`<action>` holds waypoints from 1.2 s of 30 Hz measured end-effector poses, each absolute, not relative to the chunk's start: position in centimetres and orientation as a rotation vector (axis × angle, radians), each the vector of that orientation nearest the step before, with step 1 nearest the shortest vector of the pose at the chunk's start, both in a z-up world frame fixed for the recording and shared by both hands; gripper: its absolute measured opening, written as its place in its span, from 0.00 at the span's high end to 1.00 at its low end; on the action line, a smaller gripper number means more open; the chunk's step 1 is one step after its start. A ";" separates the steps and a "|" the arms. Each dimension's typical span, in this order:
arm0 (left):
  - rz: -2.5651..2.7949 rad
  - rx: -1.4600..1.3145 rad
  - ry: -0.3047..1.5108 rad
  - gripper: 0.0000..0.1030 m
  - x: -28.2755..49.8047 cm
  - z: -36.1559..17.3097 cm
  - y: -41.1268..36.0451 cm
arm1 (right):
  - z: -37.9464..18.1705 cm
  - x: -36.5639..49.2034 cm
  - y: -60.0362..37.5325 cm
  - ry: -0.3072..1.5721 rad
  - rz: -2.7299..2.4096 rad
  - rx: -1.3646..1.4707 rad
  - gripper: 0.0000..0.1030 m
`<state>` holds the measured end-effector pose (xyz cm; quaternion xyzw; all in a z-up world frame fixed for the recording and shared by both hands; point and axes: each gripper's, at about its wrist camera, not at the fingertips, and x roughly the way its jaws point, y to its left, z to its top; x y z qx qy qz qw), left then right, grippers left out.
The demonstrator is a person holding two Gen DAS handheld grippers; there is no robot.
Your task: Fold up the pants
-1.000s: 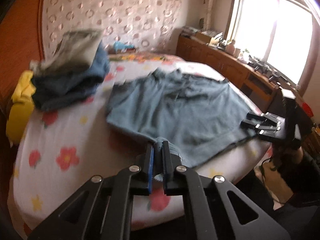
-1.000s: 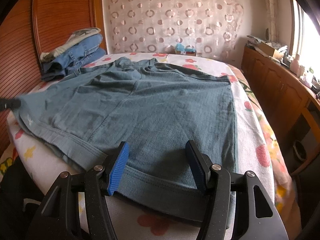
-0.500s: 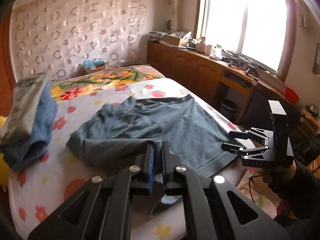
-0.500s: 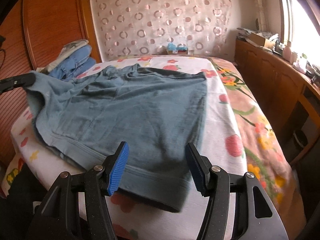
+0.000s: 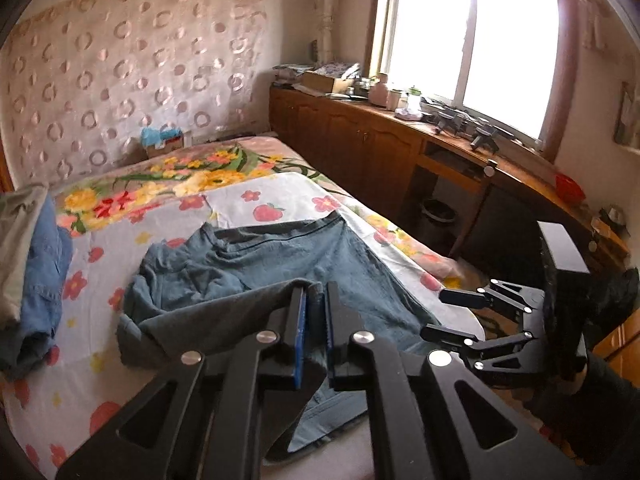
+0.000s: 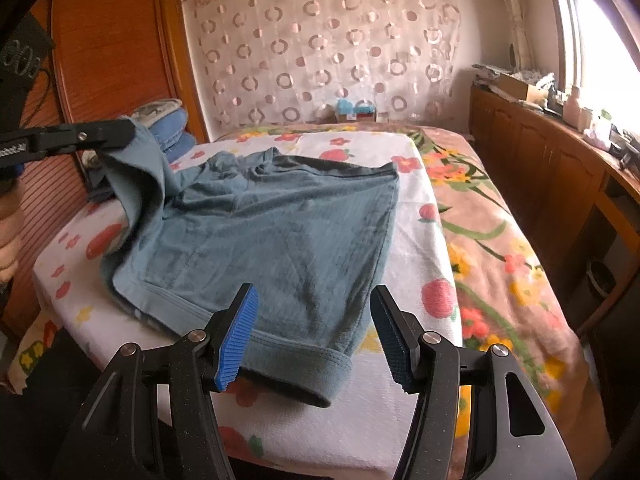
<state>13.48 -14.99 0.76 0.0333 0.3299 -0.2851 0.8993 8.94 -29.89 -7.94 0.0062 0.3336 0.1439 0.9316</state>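
The blue-grey pants (image 6: 280, 240) lie spread across the flowered bed (image 6: 500, 260), filling the middle of the right wrist view, with the dark waistband toward the upper centre and a hemmed leg end at the lower centre, near the bed's front edge. One corner of the pants is lifted off the bed at the upper left of that view, where it hangs from the left tool (image 6: 124, 134). In the left wrist view the left tool (image 5: 316, 304) sits at the lower centre with its blue pads pressed together on a fold of the cloth, and the raised cloth drapes away to the left over the rest of the pants (image 5: 288, 264).

The right tool (image 6: 314, 332) stands wide apart at the bottom of its own view, its two blue pads on either side of the hemmed leg end and gripping nothing; it seems to hover just above the hem, though the angle makes contact hard to judge. Seen from the left wrist view, the right tool (image 5: 448, 312) is at the right edge of the bed, its fingers parted.

A stack of folded clothes (image 5: 32, 264) rests at the left side of the bed. A wooden cabinet (image 5: 380, 152) runs under the bright window (image 5: 472, 36) at the upper right.
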 end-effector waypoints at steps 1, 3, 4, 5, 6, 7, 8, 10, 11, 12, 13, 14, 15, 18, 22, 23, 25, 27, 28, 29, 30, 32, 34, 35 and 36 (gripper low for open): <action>-0.576 0.064 0.687 0.90 13.7 0.5 -15.0 | -7.9 8.8 -30.0 0.681 0.294 0.014 0.42; -0.561 0.064 0.689 0.84 13.7 0.4 -14.9 | -7.8 8.8 -30.0 0.680 0.293 0.018 0.42; -0.554 0.075 0.682 0.83 13.5 0.4 -14.8 | -7.9 8.7 -30.0 0.680 0.293 0.019 0.42; -0.547 0.083 0.674 0.80 13.3 0.4 -14.6 | -7.9 8.7 -30.0 0.680 0.294 0.022 0.42; -0.537 0.090 0.668 0.77 13.1 0.4 -14.5 | -7.9 8.7 -30.0 0.680 0.295 0.022 0.42; -0.529 0.097 0.664 0.76 12.9 0.4 -14.2 | -7.9 8.8 -29.9 0.682 0.297 0.024 0.42; -0.528 0.101 0.663 0.74 12.8 0.3 -14.0 | -7.9 8.8 -29.7 0.683 0.299 0.023 0.42; -0.521 0.115 0.665 0.70 12.4 -0.1 -13.3 | -7.9 9.0 -29.3 0.684 0.305 0.024 0.42; -0.515 0.122 0.667 0.69 12.3 -0.3 -13.1 | -7.8 9.1 -29.1 0.684 0.309 0.026 0.42; -0.505 0.131 0.675 0.68 12.1 -0.7 -12.6 | -7.8 9.2 -28.8 0.684 0.314 0.028 0.42; -0.500 0.134 0.683 0.68 12.0 -1.2 -12.3 | -7.8 9.4 -28.5 0.685 0.318 0.030 0.42; -0.494 0.134 0.694 0.68 12.0 -1.7 -11.9 | -7.7 9.5 -28.2 0.684 0.322 0.031 0.42; -0.486 0.132 0.702 0.68 11.9 -2.1 -11.6 | -7.7 9.6 -27.9 0.684 0.329 0.032 0.43; -0.462 0.121 0.736 0.68 11.8 -3.7 -10.5 | -7.6 10.0 -26.9 0.688 0.353 0.028 0.48; -0.441 0.100 0.771 0.68 11.5 -5.6 -9.1 | -7.6 11.0 -25.2 0.703 0.388 0.025 0.57; -0.439 0.095 0.778 0.68 11.5 -6.0 -8.8 | -7.7 11.3 -24.9 0.708 0.395 0.027 0.59; -0.432 0.084 0.791 0.68 11.5 -6.7 -8.3 | -7.9 12.1 -24.1 0.727 0.411 0.028 0.63; -0.432 0.071 0.803 0.68 11.4 -7.4 -8.1 | -8.1 12.8 -23.5 0.740 0.415 0.022 0.64; -0.432 0.067 0.809 0.68 11.4 -7.7 -8.0 | -8.2 13.1 -23.3 0.747 0.416 0.021 0.64; -0.432 0.063 0.816 0.68 11.4 -8.0 -7.9 | -8.4 13.4 -23.1 0.754 0.414 0.021 0.64; -0.430 0.063 0.824 0.68 11.4 -8.4 -7.9 | -8.5 13.6 -23.0 0.760 0.412 0.023 0.64; -0.423 0.067 0.836 0.68 11.3 -8.9 -7.9 | -8.9 14.2 -22.8 0.782 0.404 0.024 0.65; -0.425 0.058 0.841 0.68 11.4 -9.4 -7.9 | -9.2 14.5 -22.8 0.801 0.397 0.026 0.65; -0.422 0.053 0.845 0.68 11.4 -9.6 -7.8 | -9.3 14.6 -22.8 0.805 0.398 0.027 0.65; -0.421 0.050 0.847 0.68 11.4 -9.6 -7.8 | -9.3 14.7 -22.7 0.808 0.399 0.027 0.65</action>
